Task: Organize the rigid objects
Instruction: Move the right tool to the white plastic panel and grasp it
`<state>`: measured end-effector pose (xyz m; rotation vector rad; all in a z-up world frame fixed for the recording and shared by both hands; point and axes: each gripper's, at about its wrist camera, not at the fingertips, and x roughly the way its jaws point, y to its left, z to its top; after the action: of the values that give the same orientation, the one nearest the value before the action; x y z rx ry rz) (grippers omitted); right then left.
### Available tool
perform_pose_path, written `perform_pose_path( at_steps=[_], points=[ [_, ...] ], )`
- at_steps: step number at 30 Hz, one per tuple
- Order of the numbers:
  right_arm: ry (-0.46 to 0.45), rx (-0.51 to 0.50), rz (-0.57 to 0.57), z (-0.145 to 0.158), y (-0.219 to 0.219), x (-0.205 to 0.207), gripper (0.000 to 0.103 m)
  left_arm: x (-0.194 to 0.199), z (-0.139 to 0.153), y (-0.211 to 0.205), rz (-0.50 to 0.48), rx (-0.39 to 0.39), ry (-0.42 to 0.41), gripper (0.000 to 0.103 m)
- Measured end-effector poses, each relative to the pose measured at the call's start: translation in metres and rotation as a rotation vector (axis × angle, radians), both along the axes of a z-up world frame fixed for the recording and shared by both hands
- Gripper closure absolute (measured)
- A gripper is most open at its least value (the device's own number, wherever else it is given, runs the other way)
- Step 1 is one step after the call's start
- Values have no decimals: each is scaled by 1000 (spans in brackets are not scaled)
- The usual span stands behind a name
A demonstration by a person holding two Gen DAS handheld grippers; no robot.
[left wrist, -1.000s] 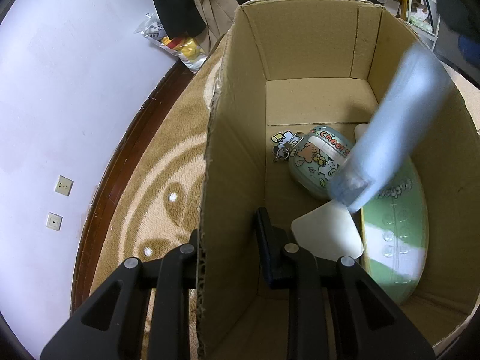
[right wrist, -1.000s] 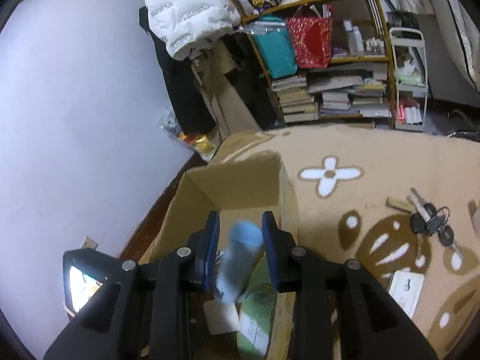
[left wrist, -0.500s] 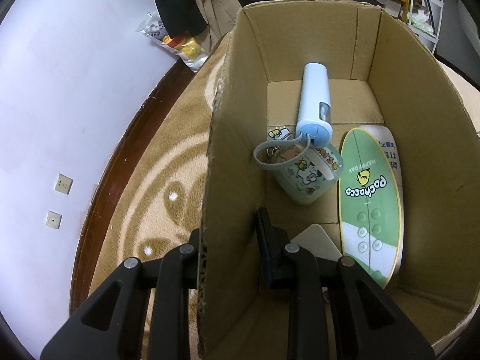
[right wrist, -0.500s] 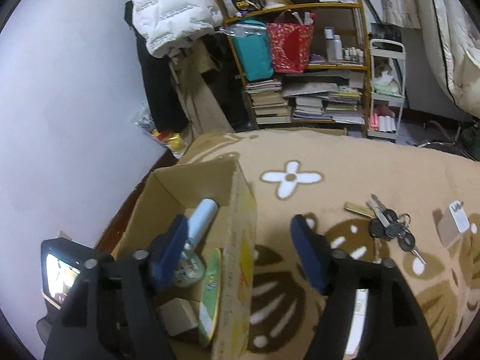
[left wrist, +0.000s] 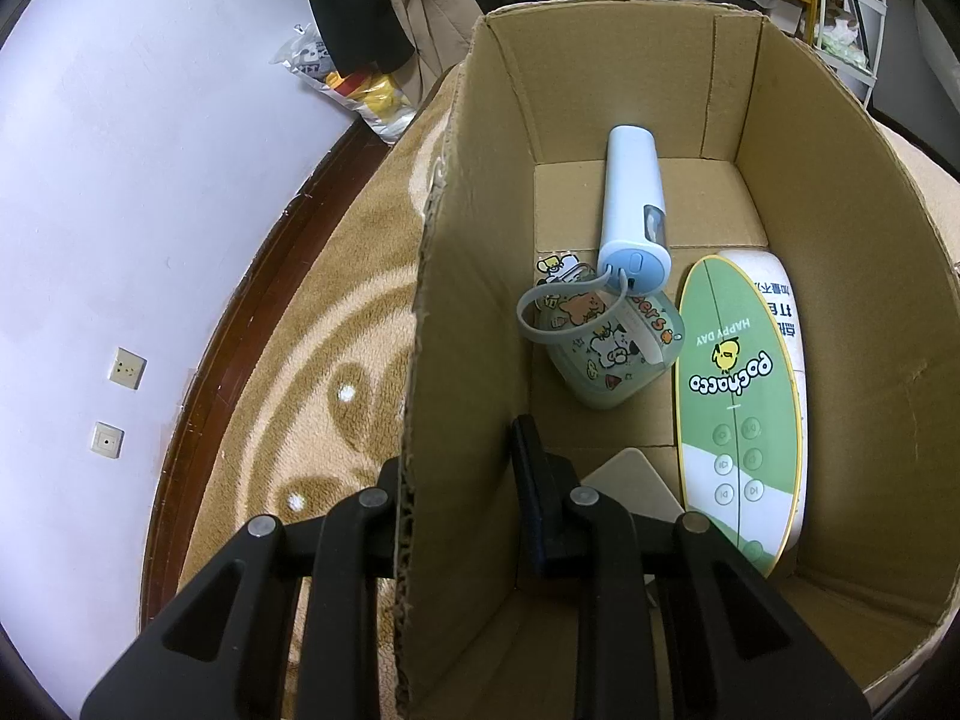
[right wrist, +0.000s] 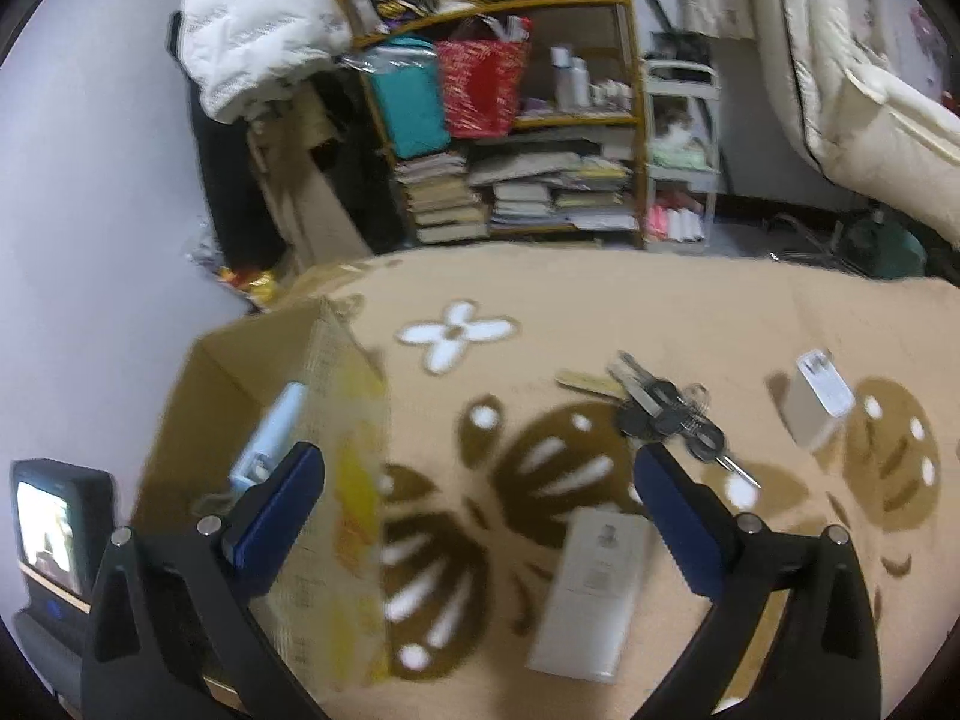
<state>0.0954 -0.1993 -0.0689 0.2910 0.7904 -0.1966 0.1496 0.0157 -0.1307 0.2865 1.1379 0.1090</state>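
- Open brown cardboard box (left wrist: 606, 120): pale blue cylindrical device (left wrist: 633, 210) resting on cartoon-printed pouch (left wrist: 606, 354), green oval panel (left wrist: 741, 396) alongside.
- Left gripper (left wrist: 462, 498) clamps box wall.
- Right gripper (right wrist: 480, 498) wide open, empty, above tan patterned carpet (right wrist: 600, 312); key bunch (right wrist: 666, 414) there.

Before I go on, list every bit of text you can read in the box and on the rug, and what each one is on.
"HAPPY DAY": green oval speaker.
"Pochacco": same speaker.
"...ers": cartoon case; the word is partly hidden.
Chinese print on the white part behind the speaker: too cut off to read.
White flat box and white charger on the rug: markings too blurred.
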Motion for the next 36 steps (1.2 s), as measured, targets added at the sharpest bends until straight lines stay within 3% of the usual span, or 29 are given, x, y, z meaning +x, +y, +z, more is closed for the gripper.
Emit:
perform_pose_path(
  at_steps=[13, 18, 22, 24, 27, 36],
  points=[
    [179, 60, -61, -67, -23, -1, 0, 0, 0, -1, -1, 2, 0, 79],
    [263, 85, -78, -88, -26, 1, 19, 0, 0, -1, -1, 2, 0, 79],
    [321, 59, -101, -96, -27, 1, 28, 0, 0, -2, 0, 2, 0, 79],
    [346, 54, -112, -100, -28, 1, 40, 0, 0, -2, -2, 4, 0, 79],
    [358, 54, -126, -102, -33, -1, 51, 0, 0, -1, -4, 7, 0, 79],
    [318, 82, -129, -102, -38, -7, 51, 0, 0, -1, -4, 7, 0, 79]
  ],
)
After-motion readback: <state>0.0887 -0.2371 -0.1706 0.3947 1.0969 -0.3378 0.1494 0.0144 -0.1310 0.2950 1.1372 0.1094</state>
